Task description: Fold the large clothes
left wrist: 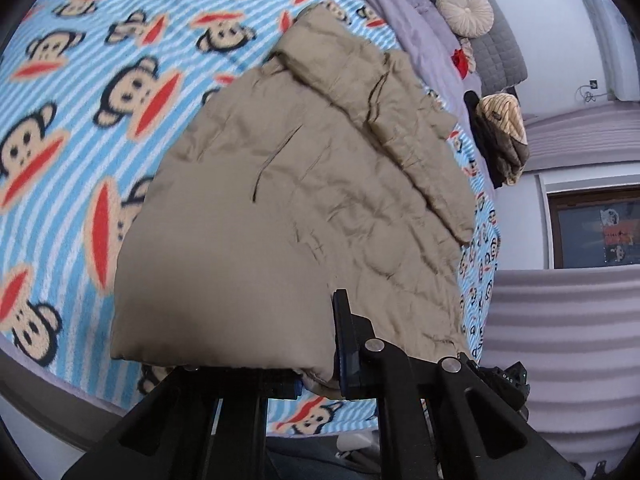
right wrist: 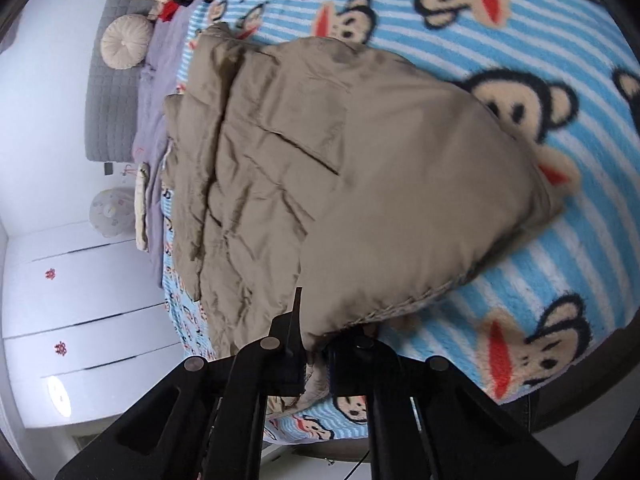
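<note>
A tan padded jacket point(left wrist: 304, 184) lies on a bed covered by a blue-and-white striped monkey-print blanket point(left wrist: 80, 128). Its near hem is lifted off the blanket. My left gripper point(left wrist: 320, 372) is shut on the hem's corner, the cloth bunched between the fingers point(left wrist: 346, 344). In the right wrist view the same jacket point(right wrist: 360, 168) spreads away from me, a sleeve folded across its far side. My right gripper point(right wrist: 314, 364) is shut on the other end of the hem, cloth pinched between the black fingers point(right wrist: 294, 344).
A round cream cushion point(left wrist: 464, 10), a grey quilted headboard point(left wrist: 500, 52) and a pile of dark and striped clothes point(left wrist: 500, 132) sit at the bed's far end. White drawers point(right wrist: 80, 300) stand beside the bed. A window point(left wrist: 596, 228) is on the wall.
</note>
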Action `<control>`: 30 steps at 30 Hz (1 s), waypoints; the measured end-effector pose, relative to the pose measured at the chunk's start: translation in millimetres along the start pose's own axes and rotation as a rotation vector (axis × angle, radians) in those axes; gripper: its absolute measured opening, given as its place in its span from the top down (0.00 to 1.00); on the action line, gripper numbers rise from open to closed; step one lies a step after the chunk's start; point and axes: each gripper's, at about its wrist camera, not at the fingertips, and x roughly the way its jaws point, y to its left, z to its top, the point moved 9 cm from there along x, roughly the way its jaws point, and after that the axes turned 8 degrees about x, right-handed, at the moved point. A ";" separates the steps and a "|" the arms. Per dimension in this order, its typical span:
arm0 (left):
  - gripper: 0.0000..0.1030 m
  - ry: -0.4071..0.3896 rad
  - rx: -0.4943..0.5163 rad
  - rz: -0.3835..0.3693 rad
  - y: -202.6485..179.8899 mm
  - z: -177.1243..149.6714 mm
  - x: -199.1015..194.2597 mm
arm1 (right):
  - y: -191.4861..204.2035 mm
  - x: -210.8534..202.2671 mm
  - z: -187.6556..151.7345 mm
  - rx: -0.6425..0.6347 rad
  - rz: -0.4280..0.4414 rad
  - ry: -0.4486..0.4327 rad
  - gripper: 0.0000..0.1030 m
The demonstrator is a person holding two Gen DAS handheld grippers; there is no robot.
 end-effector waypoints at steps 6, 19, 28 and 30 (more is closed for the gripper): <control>0.88 -0.143 0.088 0.001 -58.8 90.6 -28.5 | 97.1 -12.8 35.8 -0.175 0.069 0.005 0.92; 0.87 -0.210 0.168 0.238 -111.7 266.5 14.4 | 284.0 45.5 160.6 -0.441 0.084 0.045 0.92; 0.87 -0.034 0.213 0.362 -50.8 329.3 122.7 | 293.1 150.6 224.8 -0.374 -0.046 0.025 0.92; 0.87 -0.004 0.219 0.390 -40.4 339.8 144.9 | 284.0 170.6 236.6 -0.334 -0.070 0.016 0.92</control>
